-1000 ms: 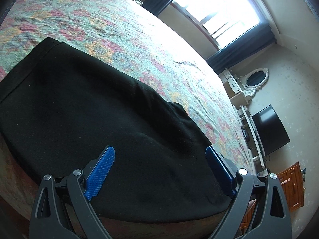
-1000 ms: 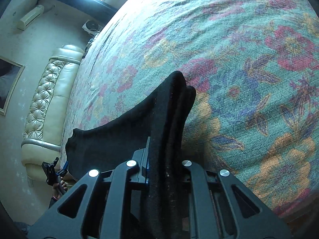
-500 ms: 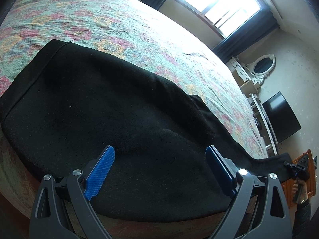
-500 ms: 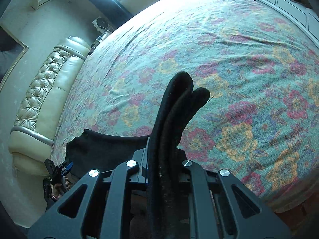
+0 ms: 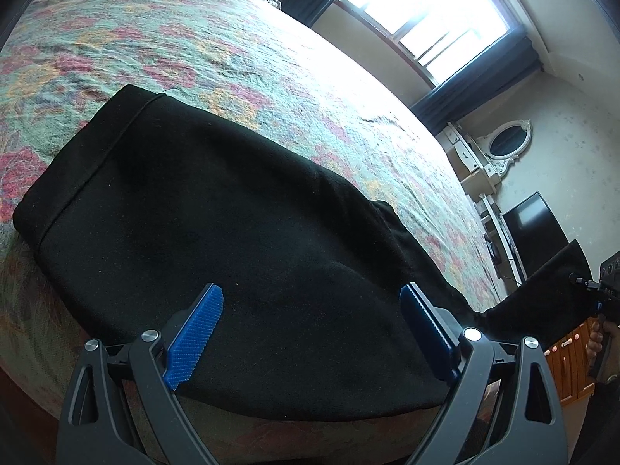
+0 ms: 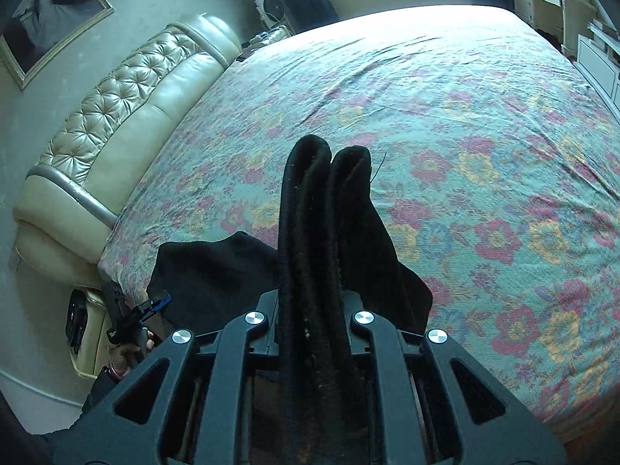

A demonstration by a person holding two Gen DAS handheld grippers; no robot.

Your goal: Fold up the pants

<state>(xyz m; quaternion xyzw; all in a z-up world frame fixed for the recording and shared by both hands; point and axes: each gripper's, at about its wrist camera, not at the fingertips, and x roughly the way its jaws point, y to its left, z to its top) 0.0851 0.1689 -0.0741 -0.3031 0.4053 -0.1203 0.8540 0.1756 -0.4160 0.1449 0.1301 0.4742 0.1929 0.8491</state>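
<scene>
The right gripper (image 6: 323, 310) has its pads hidden by the bunched leg ends of the black pants (image 5: 232, 240) it clamps. The left gripper (image 5: 312, 333) hovers spread above them on the bed (image 5: 240, 54).

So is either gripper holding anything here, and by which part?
The right gripper is shut on the black pants, clamping the bunched leg-end hems. The left gripper is open over the fabric, holding nothing.

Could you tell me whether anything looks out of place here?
Nothing is damaged or spilled. The black pants lie along the bed edge, leg ends bunched in the shut right gripper and lifted. The left gripper is open above them.
</scene>
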